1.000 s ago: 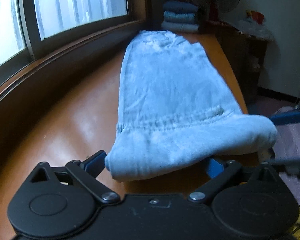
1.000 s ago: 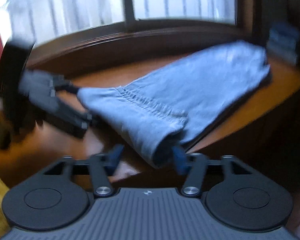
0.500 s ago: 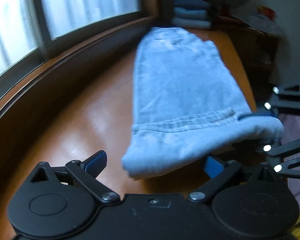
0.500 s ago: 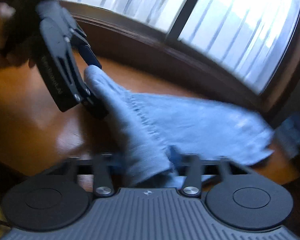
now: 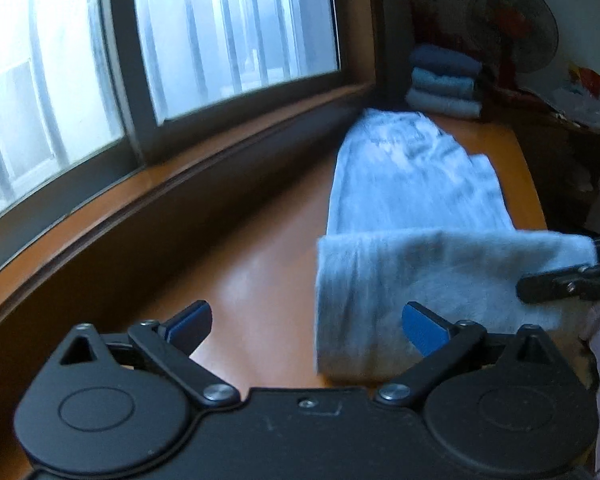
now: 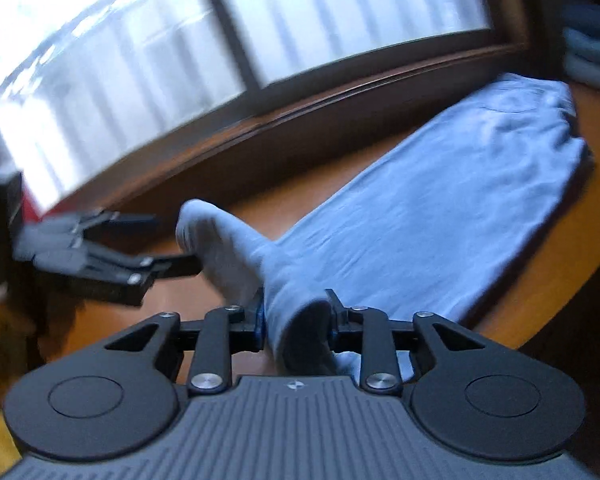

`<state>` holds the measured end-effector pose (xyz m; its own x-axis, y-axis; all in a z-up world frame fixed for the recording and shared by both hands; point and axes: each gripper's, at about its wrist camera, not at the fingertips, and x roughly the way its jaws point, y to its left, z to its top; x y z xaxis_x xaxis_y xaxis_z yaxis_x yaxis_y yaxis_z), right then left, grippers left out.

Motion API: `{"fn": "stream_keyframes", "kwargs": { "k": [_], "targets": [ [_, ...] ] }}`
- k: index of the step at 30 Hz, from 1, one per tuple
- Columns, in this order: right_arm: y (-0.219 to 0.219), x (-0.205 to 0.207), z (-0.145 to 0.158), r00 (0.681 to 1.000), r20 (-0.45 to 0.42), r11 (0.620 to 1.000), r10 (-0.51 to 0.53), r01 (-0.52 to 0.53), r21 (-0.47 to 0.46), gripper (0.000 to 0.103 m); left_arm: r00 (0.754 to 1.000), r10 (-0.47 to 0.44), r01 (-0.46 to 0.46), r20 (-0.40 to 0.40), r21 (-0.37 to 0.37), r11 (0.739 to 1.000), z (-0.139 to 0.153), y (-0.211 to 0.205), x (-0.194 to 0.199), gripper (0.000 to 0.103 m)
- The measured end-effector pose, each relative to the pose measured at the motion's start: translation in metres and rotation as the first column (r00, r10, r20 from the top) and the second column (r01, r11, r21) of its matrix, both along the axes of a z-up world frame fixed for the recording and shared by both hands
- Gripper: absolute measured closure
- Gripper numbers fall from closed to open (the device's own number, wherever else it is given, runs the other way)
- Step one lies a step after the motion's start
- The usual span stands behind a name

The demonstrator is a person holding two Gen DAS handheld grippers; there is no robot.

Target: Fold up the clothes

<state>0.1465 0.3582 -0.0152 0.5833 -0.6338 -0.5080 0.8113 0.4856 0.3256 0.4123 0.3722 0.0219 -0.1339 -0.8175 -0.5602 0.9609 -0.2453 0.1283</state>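
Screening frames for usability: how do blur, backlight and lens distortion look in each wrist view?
Left wrist view: fisheye bends the window frame; the light blue garment is softly smeared, the stack of folded clothes dim but readable. Right wrist view: heavy motion blur, panes blown out, left gripper streaked, right gripper fairly sharp.

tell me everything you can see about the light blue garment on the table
The light blue garment looks like soft, faded, denim-like fabric. Most of it lies flat along the orange-brown wooden table, its far end near the stack of folded clothes. The near end is lifted and curled over. The right gripper is clamped on one corner of that end; the left gripper stands open, its right finger in front of the raised edge, not clearly touching. Finer details are blurred.
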Motion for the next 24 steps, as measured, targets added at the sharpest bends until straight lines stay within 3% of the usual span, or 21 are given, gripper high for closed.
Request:
{"fn": "stream_keyframes", "kwargs": {
  "k": [3,6,9,11,17,19,22,24],
  "targets": [
    [-0.018,-0.005,-0.003,0.992,-0.083,0.995,-0.099,0.096,-0.04,0.04,1.0,-0.018,0.018,0.023,0.023,1.0,-0.009,-0.026,-0.018,0.0],
    [-0.028,-0.003,-0.012,0.969,-0.193,0.988,-0.151,0.144,-0.052,0.037,0.997,-0.023,0.016,0.079,0.086,0.996,-0.025,-0.048,-0.035,0.0],
    [-0.027,-0.009,-0.009,0.974,-0.137,0.983,-0.181,0.183,-0.002,0.035,0.99,-0.032,0.014,0.135,0.134,0.991,-0.039,-0.057,-0.044,0.0],
    [-0.015,-0.009,-0.002,0.982,-0.102,0.987,-0.159,0.156,-0.034,0.026,0.988,-0.038,0.016,0.148,0.144,0.989,-0.043,-0.057,-0.045,0.0],
    [0.019,-0.006,0.019,0.997,0.0,0.988,-0.078,0.078,-0.133,0.025,0.993,-0.015,-0.006,0.117,0.175,0.985,-0.047,-0.061,-0.04,0.0],
    [0.017,-0.001,0.02,0.999,0.03,0.987,0.014,-0.009,-0.16,0.025,0.995,-0.006,-0.013,0.103,0.182,0.983,-0.048,-0.063,-0.038,0.0],
    [-0.011,0.0,-0.004,0.999,0.033,1.0,0.0,-0.001,0.022,0.025,0.994,-0.003,-0.017,0.107,0.186,0.982,-0.047,-0.063,-0.04,0.0],
    [-0.025,-0.005,-0.022,0.999,0.042,0.989,-0.03,0.023,0.149,0.027,0.992,-0.011,-0.012,0.126,0.179,0.984,-0.047,-0.062,-0.042,0.0]
  ]
}}
